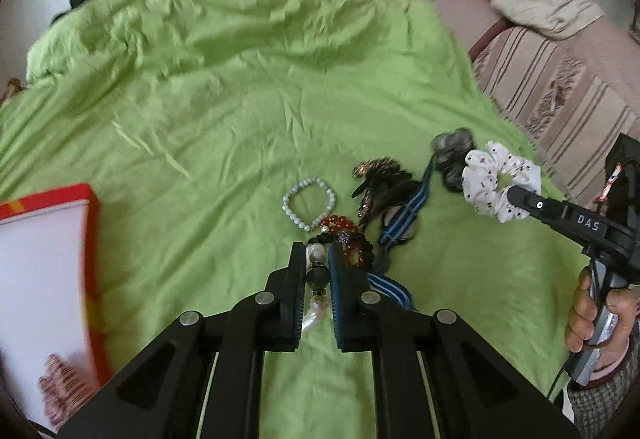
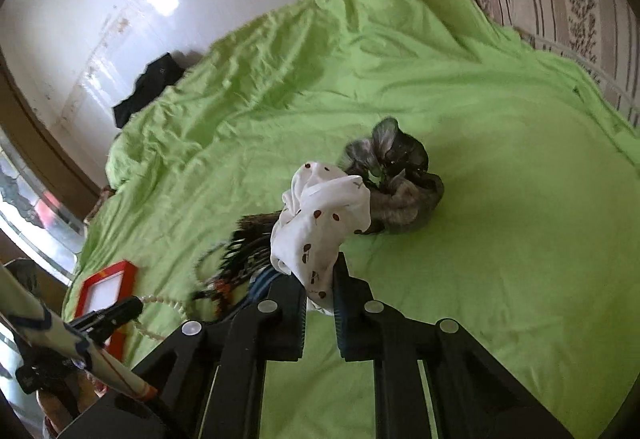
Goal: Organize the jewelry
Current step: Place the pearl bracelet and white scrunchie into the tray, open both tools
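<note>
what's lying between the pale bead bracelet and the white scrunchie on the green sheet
In the left wrist view, a dark feathery hair clip and a blue striped strap lie between the pale bead bracelet and the white scrunchie.

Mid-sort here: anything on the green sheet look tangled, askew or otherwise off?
Yes. The accessories sit in one tangled pile rather than sorted: the blue striped strap threads through it and under the left gripper. The red box lies apart, tilted. Nothing looks broken.

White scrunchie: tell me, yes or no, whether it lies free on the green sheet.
No, the right tongs are clamped on the white scrunchie.
</note>
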Tool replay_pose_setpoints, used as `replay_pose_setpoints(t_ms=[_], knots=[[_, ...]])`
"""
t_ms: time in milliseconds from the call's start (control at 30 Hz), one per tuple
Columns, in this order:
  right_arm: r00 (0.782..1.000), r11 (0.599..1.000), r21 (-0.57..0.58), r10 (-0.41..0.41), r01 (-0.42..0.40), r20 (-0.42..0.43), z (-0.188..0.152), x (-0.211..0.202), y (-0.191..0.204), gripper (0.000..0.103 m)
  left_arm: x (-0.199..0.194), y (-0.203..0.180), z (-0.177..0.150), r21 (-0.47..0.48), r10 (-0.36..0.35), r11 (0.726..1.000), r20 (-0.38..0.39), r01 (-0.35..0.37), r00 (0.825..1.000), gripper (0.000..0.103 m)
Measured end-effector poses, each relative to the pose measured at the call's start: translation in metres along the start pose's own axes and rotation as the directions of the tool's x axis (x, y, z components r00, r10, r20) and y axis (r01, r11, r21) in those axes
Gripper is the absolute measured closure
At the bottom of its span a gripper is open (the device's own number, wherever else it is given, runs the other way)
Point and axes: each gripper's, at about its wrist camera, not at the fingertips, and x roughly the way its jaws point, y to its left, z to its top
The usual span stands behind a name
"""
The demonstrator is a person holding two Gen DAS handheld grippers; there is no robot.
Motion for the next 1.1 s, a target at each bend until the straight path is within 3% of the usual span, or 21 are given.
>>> replay_pose_setpoints(t_ms=[300, 567, 867, 967, 1100], knots=[[0.995, 0.987, -0.128, 0.095, -0.095, 0.0, -0.022, -0.041, 0.077, 0.091, -0.094, 0.024, -0.016, -0.039, 0.056, 0.998, 0.1, -0.052, 0.993, 0.092], [0.98, 0.936, -0.291, 0.187, -0.197, -0.061, -0.038, -0.03, 0.176, 0.091, -0.159, 0.08, -0.023, -0.06, 0.2, 0.979, 0.138, -0.193, 0.97, 0.092], [0.95, 0.866, -0.404, 0.222, -0.295, -0.217, -0.066, 0.02, 0.28, 0.091, -0.154, 0.189, -0.006, -0.14, 0.328, 0.938, 0.064, -0.317, 0.943, 0.093], [0.933, 0.845, -0.419, 0.228, -0.332, -0.278, -0.074, 0.047, 0.311, 0.091, -0.143, 0.226, -0.001, -0.186, 0.342, 0.925, 0.036, -0.33, 0.939, 0.102], [0.917, 0.829, -0.433, 0.216, -0.353, -0.335, -0.082, 0.086, 0.343, 0.091, -0.126, 0.271, 0.002, -0.249, 0.33, 0.914, -0.001, -0.32, 0.944, 0.103]])
